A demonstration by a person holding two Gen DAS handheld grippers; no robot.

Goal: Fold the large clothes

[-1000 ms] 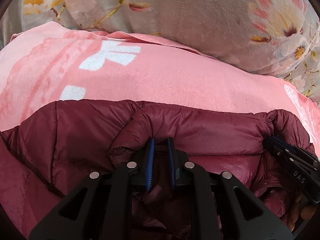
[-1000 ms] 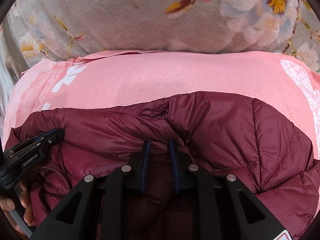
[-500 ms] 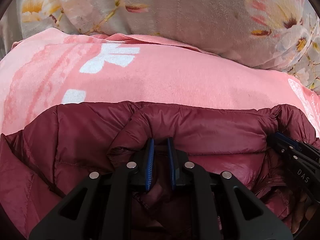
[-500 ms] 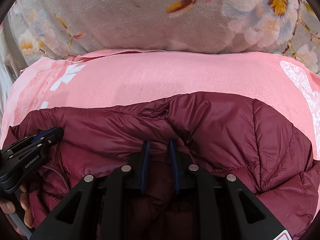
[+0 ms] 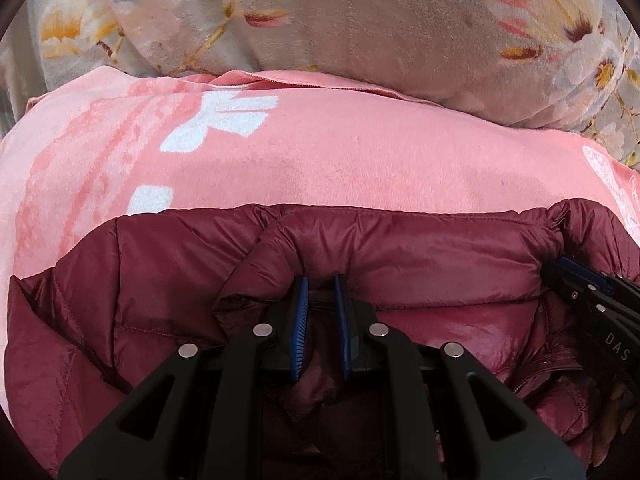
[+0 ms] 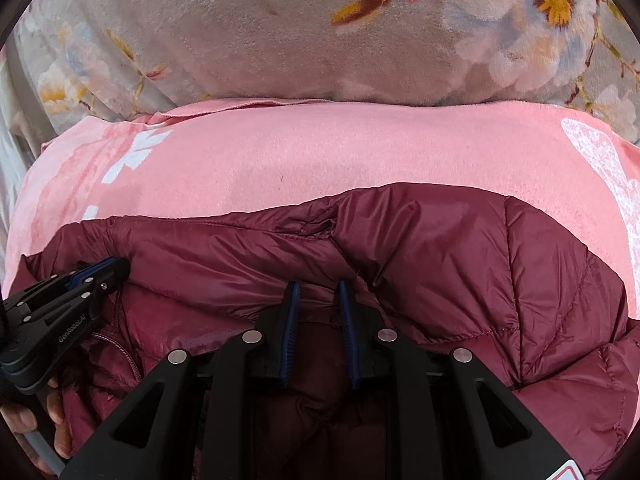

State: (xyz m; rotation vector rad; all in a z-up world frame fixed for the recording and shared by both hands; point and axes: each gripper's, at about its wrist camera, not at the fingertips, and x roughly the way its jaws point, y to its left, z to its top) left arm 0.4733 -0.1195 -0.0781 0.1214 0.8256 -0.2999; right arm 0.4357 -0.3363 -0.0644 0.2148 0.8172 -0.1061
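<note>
Maroon jacket (image 5: 420, 256) pinched in both nearly closed grippers, left (image 5: 321, 280), right (image 6: 319, 286); bare fingers (image 6: 54, 408) only in right view.

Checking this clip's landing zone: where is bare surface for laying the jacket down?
Free: the pink blanket strip between the maroon jacket and the floral cover. Crowded: the near side, where the left gripper and right gripper pinch bunched jacket fabric.
</note>
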